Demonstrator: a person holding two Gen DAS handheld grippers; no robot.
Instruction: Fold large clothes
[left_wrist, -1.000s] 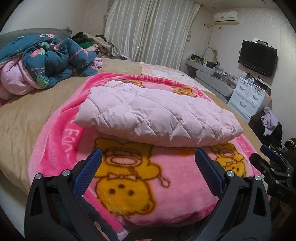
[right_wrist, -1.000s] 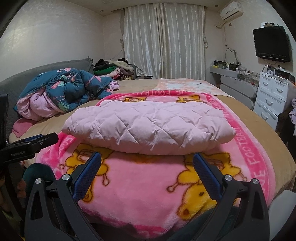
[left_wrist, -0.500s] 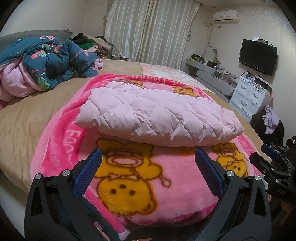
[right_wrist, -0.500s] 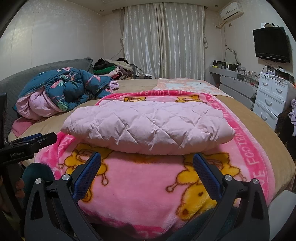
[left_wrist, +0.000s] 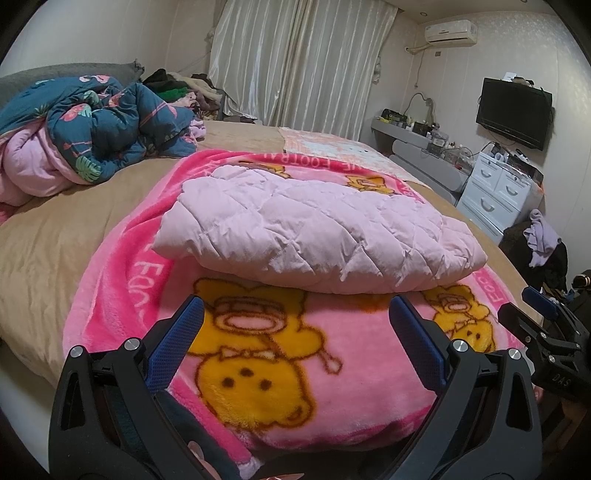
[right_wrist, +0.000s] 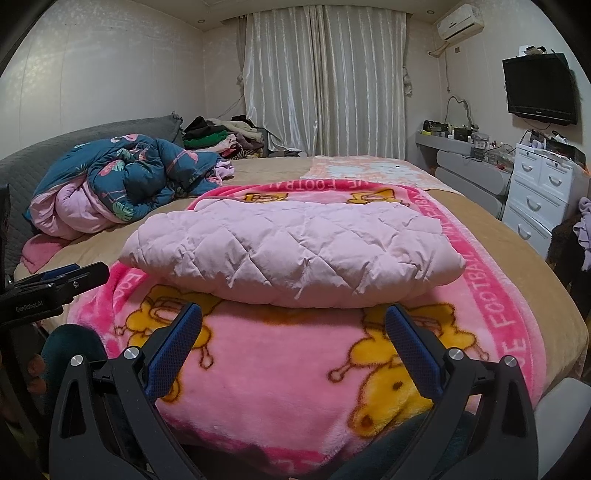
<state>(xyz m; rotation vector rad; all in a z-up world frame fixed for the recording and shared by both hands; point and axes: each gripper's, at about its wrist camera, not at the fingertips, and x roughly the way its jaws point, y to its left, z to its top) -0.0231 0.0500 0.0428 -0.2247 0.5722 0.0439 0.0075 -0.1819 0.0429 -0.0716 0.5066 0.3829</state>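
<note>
Left gripper (left_wrist: 295, 343) and right gripper (right_wrist: 293, 343) spread wide, empty, folded pink quilted garment (right_wrist: 291, 254) just ahead, seemingly untouched.

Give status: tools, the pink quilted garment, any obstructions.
Left tool open, empty; right tool open, empty. Pink quilted garment folded, lying on pink cartoon blanket, untouched. Nothing between tools and garment.

"FOOTBALL" on blanket (right_wrist: 513, 295) (pink border)

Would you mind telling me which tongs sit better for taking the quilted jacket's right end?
Probably the right tongs: open, facing the pink quilted jacket nearer its right end; left tongs sit further left.
</note>
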